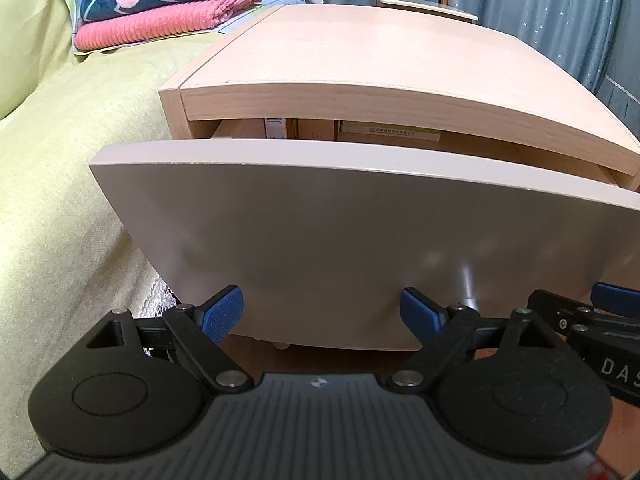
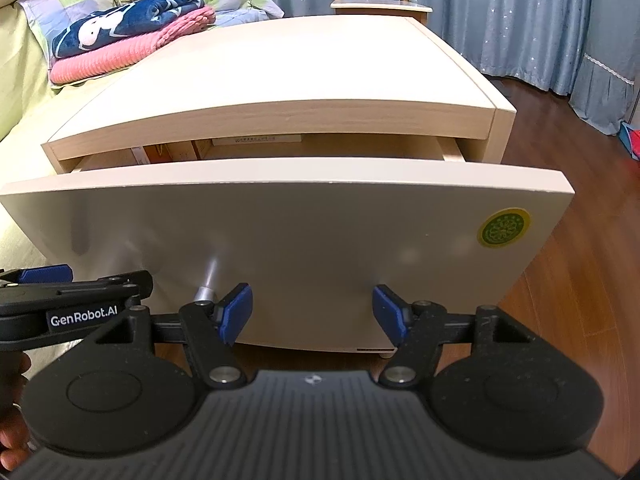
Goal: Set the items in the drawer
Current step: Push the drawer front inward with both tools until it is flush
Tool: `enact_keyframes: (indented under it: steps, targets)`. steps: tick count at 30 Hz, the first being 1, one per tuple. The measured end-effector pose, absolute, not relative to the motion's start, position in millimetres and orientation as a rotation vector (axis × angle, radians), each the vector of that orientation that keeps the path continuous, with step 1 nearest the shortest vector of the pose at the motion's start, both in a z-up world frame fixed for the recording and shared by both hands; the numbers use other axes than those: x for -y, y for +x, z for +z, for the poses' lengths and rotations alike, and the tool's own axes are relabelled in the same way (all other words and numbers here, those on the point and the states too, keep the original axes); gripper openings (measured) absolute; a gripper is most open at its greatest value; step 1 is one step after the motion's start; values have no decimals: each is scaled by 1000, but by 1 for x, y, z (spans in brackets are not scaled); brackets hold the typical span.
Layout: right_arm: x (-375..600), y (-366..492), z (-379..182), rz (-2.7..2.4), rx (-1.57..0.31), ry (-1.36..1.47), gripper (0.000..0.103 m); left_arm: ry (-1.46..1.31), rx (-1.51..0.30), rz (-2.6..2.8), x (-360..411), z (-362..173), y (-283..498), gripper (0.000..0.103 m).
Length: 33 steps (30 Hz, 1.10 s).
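Drawer (image 2: pixel 280 240) of the bedside cabinet (image 2: pixel 280 80) only partly pulled out, boxes (image 1: pixel 384 131) visible at the back. Left gripper (image 1: pixel 322 312) and right gripper (image 2: pixel 312 314) both spread wide, holding nothing, low before the front, either side of the metal knob (image 2: pixel 208 280). Best closed squarely on the knob and drawn straight back, level, without twisting

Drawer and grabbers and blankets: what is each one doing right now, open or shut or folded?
Drawer: open part way, boxes inside.
Left gripper: fingers apart, holding nothing.
Right gripper: fingers apart, holding nothing.
Blankets: folded, stacked on the bed, blue on pink.
Curtains: drawn shut.
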State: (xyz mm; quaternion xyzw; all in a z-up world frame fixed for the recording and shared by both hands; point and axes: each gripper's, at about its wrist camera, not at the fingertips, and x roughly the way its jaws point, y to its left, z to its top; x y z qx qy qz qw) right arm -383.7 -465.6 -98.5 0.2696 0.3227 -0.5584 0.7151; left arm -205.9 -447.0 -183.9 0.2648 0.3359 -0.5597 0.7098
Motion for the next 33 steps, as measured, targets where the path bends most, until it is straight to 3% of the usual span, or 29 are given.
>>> enact_keyframes:
  steps: [33]
  targets:
    - [489, -375, -103, -1267, -692, 583, 63, 522, -767, -1228, 465, -183, -195, 88]
